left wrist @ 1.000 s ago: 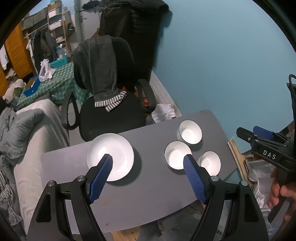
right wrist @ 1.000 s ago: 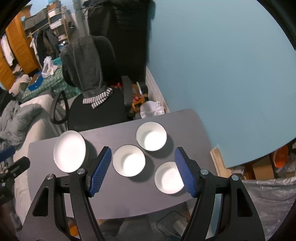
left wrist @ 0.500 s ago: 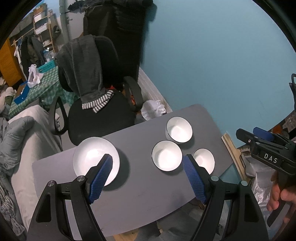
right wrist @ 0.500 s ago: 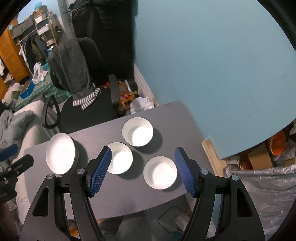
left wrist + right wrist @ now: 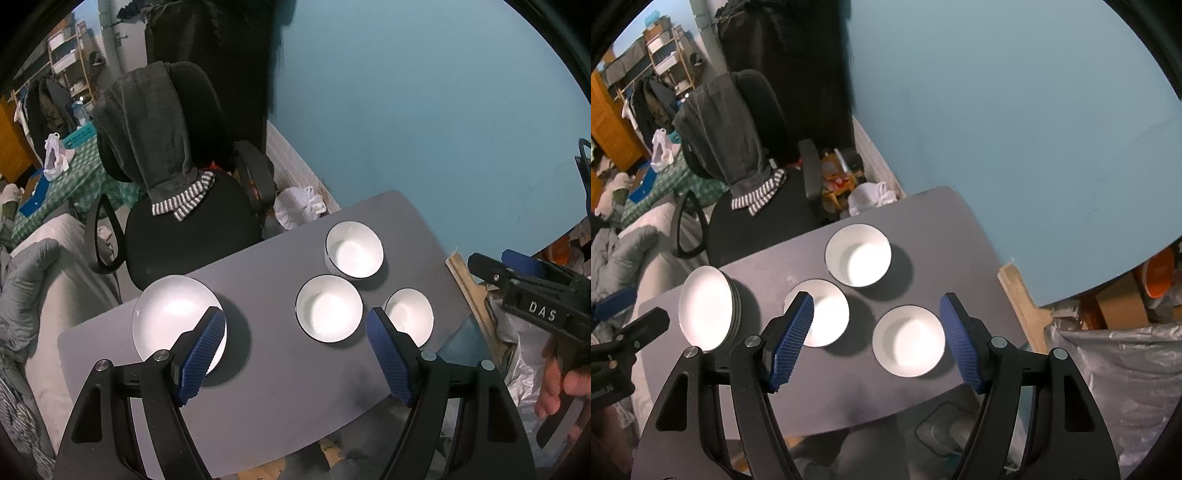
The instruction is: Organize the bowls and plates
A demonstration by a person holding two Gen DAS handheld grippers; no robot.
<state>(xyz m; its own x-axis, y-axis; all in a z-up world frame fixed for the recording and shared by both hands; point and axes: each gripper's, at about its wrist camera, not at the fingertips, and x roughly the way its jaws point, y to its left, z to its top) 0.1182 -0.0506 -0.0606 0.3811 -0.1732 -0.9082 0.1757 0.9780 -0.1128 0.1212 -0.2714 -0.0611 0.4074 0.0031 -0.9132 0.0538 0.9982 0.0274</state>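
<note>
Both grippers hang above the grey table (image 5: pixel 923 221), jaws wide apart and empty: left gripper (image 5: pixel 295 354) over the plate stack (image 5: pixel 177 317), right gripper (image 5: pixel 875 343) over three separate white bowls. Best next: lower the right gripper squarely over the nearest bowl (image 5: pixel 908 345), one finger inside the rim. The middle bowl (image 5: pixel 822 312) and far bowl (image 5: pixel 858 254) also look empty.

Three white bowls sit on one grey table (image 5: pixel 923 229): far bowl (image 5: pixel 858 255), middle bowl (image 5: pixel 823 312), near right bowl (image 5: pixel 908 339). One stack of plates (image 5: pixel 709 308) at the left; several rims show, exact number unclear. One office chair (image 5: pixel 764 206) beyond
</note>
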